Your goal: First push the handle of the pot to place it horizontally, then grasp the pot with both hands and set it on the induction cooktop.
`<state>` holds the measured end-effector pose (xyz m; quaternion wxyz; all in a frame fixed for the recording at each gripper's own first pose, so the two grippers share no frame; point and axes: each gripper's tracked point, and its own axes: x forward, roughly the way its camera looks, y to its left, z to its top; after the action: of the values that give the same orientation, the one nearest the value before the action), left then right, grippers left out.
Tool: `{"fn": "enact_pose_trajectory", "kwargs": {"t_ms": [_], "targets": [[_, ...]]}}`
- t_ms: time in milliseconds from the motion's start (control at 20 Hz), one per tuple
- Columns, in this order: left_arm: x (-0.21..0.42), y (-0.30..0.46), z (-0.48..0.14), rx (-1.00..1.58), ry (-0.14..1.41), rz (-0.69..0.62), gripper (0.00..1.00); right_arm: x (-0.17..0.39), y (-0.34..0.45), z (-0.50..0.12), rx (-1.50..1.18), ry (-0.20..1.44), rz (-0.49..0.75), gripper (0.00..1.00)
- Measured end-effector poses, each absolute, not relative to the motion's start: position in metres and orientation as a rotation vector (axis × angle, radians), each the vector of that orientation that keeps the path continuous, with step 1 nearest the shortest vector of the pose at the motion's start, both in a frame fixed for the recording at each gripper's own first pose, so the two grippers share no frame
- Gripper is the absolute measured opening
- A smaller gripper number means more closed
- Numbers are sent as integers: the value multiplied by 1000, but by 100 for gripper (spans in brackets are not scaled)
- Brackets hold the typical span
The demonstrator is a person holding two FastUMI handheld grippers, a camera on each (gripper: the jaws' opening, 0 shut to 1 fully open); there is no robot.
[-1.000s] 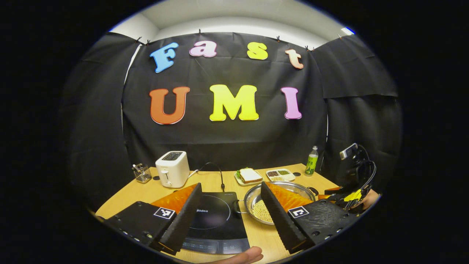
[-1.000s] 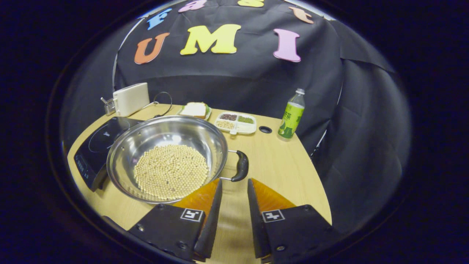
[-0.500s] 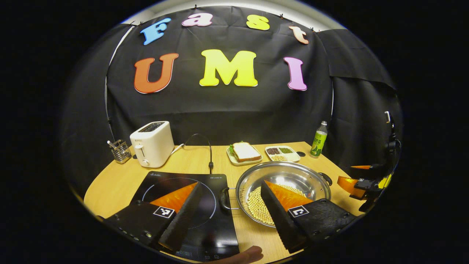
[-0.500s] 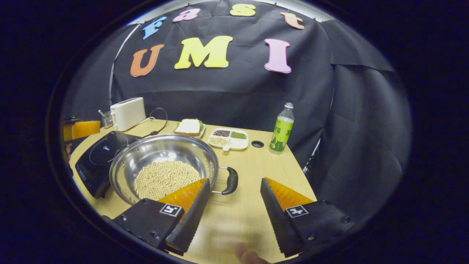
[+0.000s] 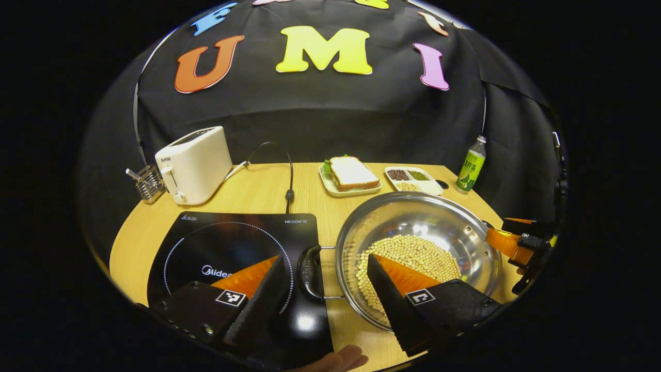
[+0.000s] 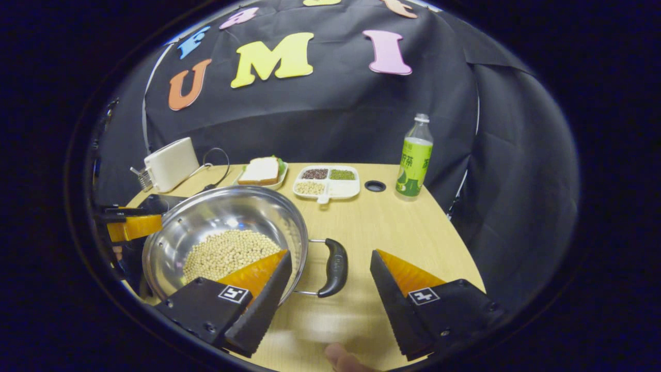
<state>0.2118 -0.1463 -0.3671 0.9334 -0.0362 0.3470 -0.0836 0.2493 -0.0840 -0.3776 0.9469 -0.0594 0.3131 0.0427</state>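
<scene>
A round pale-wood table (image 5: 248,194) carries a flat black glass induction cooktop (image 5: 242,248) and, just to its right on the bare wood, a wide stainless-steel pot (image 5: 428,217) with a bed of pale soybeans (image 5: 413,253) in its bottom. The pot's two black loop handles lie level, one (image 5: 305,266) reaching over the cooktop's edge, the other (image 6: 335,266) pointing across the table.

The left gripper (image 5: 325,294) hangs spread wide, one finger above the cooktop and the other above the beans, the near handle between them and untouched. The right gripper (image 6: 330,292) is likewise spread, straddling the far handle without contact, one finger over the pot's rim.

Behind, along the back edge, stand a white two-slot toaster (image 5: 193,163), a small wire basket (image 5: 147,182), a sandwich on a pale plate (image 5: 352,174), a white divided tray of grains (image 5: 412,178) and a green-labelled plastic bottle (image 6: 414,160). A fingertip (image 5: 338,359) shows at the bottom of the left gripper view.
</scene>
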Motion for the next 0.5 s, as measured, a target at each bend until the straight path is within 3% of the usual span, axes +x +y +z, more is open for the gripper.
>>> {"fn": "enact_pose_trajectory", "kwargs": {"t_ms": [500], "targets": [[219,-142,-388,-54,764,-153,94,269,-83,-411,-101,695,71,96]]}}
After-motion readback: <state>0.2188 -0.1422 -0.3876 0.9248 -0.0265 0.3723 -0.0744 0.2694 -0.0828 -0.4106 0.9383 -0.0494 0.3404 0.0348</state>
